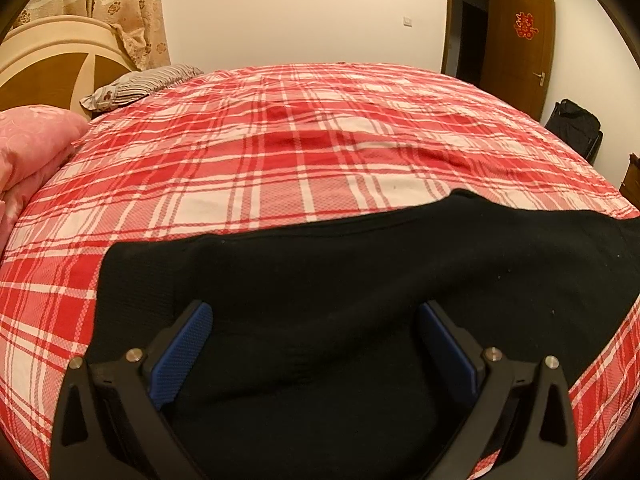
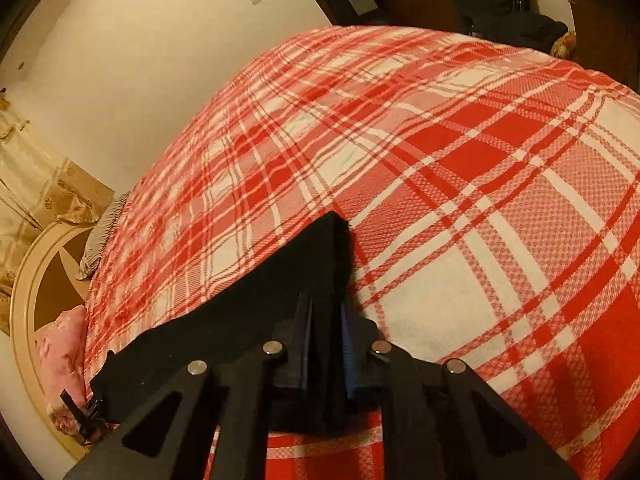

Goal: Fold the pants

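The black pants (image 1: 352,264) lie flat on the red and white plaid bed cover, stretching from the centre to the right in the left wrist view. My left gripper (image 1: 316,312) is open, its blue pads (image 1: 188,344) spread wide just above the pants' near part, holding nothing. My right gripper (image 2: 326,304) is shut on an end of the black pants (image 2: 280,292), with the cloth pinched between its fingers and lifted a little off the bed. The cloth runs from there down to the left.
The plaid bed cover (image 1: 280,160) spreads far ahead. A pink quilt (image 1: 28,148), a striped pillow (image 1: 136,84) and the headboard (image 1: 48,64) are at the left. A brown door (image 1: 516,48) and a black bag (image 1: 572,128) stand at the right.
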### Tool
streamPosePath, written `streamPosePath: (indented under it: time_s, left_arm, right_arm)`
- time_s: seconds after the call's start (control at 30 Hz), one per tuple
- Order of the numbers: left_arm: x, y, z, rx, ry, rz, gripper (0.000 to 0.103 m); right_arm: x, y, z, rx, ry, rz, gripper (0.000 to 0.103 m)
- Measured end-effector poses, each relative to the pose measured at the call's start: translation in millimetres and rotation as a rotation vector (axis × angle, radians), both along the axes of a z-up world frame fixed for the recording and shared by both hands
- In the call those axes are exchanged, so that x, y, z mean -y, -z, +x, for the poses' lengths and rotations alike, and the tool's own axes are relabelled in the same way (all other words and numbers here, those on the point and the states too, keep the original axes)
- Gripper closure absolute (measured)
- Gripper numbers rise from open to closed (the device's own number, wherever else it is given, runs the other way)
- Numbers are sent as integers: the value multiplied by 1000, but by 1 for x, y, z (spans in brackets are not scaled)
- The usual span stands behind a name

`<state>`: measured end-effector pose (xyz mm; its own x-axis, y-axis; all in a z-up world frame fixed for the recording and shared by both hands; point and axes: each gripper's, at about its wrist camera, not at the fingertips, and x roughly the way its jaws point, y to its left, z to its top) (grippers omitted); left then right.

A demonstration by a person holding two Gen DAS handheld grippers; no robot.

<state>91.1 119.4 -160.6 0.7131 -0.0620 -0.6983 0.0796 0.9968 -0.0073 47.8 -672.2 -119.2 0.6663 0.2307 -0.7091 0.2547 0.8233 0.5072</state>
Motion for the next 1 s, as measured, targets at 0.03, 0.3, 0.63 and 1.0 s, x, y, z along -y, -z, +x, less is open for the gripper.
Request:
streamPosePath:
  time_s: [0.03, 0.3, 0.63, 1.0]
  left_arm:
    - [0, 0, 0, 0, 0, 0, 0]
    - [0, 0, 0, 0, -1, 0, 0]
    - [-1, -1, -1, 5, 1, -5, 0]
    - [1, -4, -4, 7, 5, -26, 0]
  right_arm:
    - [-4, -3, -2, 14, -1, -4, 90]
    - [-59, -43, -7, 138, -91, -30, 91]
    - [-148, -85, 9, 226, -282, -63, 91]
    - [-224, -81, 29, 230, -431, -53, 91]
